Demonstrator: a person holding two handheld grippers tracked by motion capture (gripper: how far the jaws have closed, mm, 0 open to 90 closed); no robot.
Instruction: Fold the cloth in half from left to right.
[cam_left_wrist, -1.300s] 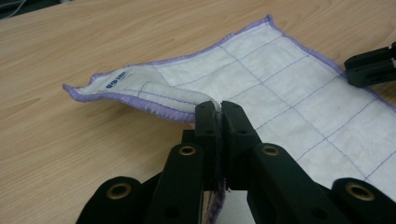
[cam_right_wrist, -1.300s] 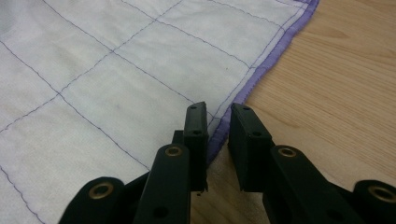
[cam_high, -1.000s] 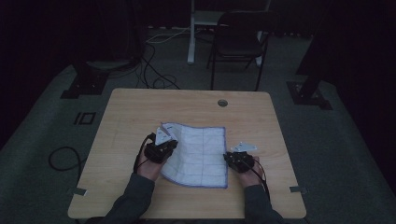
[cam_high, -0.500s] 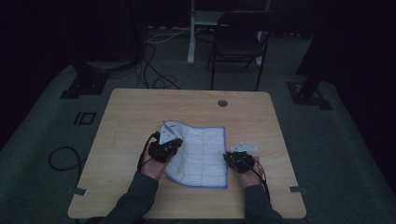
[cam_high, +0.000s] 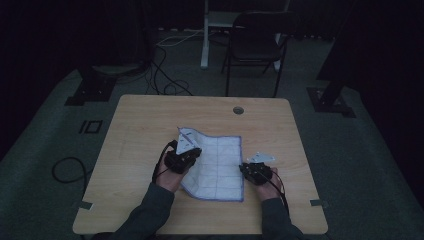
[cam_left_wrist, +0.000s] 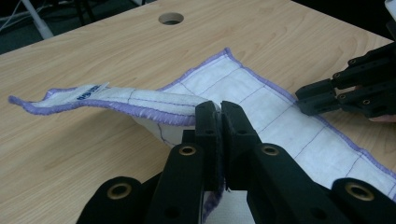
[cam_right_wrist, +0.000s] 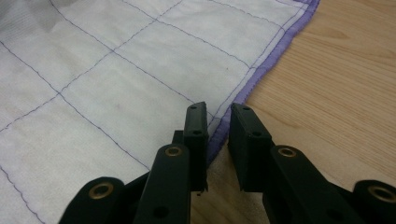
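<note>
1. There's a white cloth (cam_high: 215, 167) with a purple stitched grid and purple hem lying on a light wooden table (cam_high: 140, 125), a bit nearer the person's edge than the far one.

2. The left gripper (cam_high: 181, 159) sits at the cloth's left side. In the left gripper view its jaws are pressed together with the cloth's edge (cam_left_wrist: 154, 109) pinched between them, so that's a proper clamp on the fabric.

3. That pinched edge is lifted off the wood. A strip of hem runs away to the left in that view, partly raised, with a small white label (cam_left_wrist: 88, 92) with blue print near its end.

4. From the high view, the far-left corner of the cloth is folded up and over just past the left gripper, while the rest lies flat.

5. The right gripper (cam_high: 256, 172) is at the cloth's right edge, roughly halfway along it. In the right gripper view the jaws stand a little apart, straddling the purple hem (cam_right_wrist: 261, 70); there's a clear gap and the pads aren't squeezing anything.

6. The right gripper's tips also show in the left gripper view, resting right at the far hem.

7. Behind the table there's a dark chair (cam_high: 255, 47) on grey floor, plus some cables (cam_high: 165, 75), and a round grommet hole (cam_high: 238, 110) in the tabletop near the far edge.
</note>
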